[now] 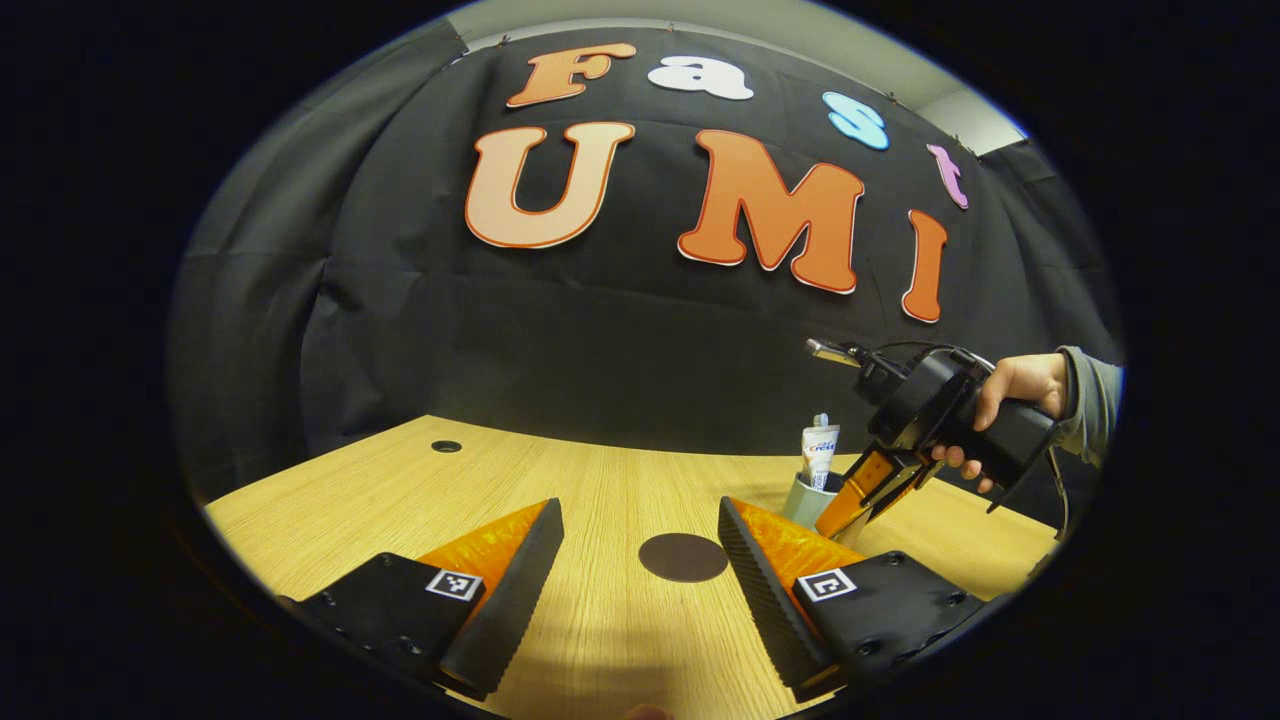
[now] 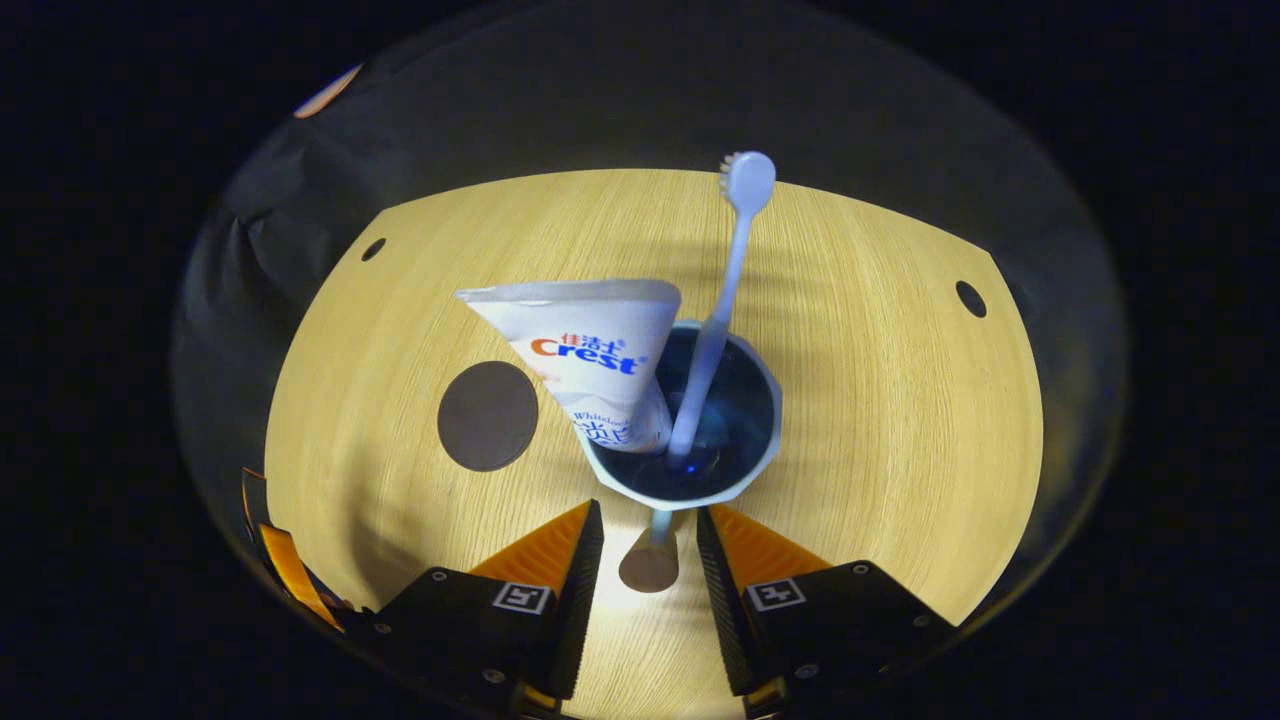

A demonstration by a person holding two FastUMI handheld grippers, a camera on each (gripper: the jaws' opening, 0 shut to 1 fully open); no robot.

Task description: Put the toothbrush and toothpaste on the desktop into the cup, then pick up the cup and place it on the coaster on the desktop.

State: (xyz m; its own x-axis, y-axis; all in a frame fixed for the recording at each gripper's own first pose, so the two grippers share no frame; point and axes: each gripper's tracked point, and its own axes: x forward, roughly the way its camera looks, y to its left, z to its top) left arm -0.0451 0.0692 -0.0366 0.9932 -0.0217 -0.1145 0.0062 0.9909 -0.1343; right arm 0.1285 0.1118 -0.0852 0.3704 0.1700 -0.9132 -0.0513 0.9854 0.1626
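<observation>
A pale blue cup stands on the wooden desktop, seen from above in the right gripper view. A white toothpaste tube and a light blue toothbrush stand in it, leaning on the rim. My right gripper hovers just above the cup's near rim with its fingers a little apart. A small stem with a round end lies between them, touching neither. The dark round coaster lies left of the cup. In the left gripper view my left gripper is open and low over the desk, facing the coaster, cup and tube.
A hand in a grey sleeve holds the right gripper over the cup. The desktop has small round holes near its far edge. An edge of the left gripper's finger shows at lower left.
</observation>
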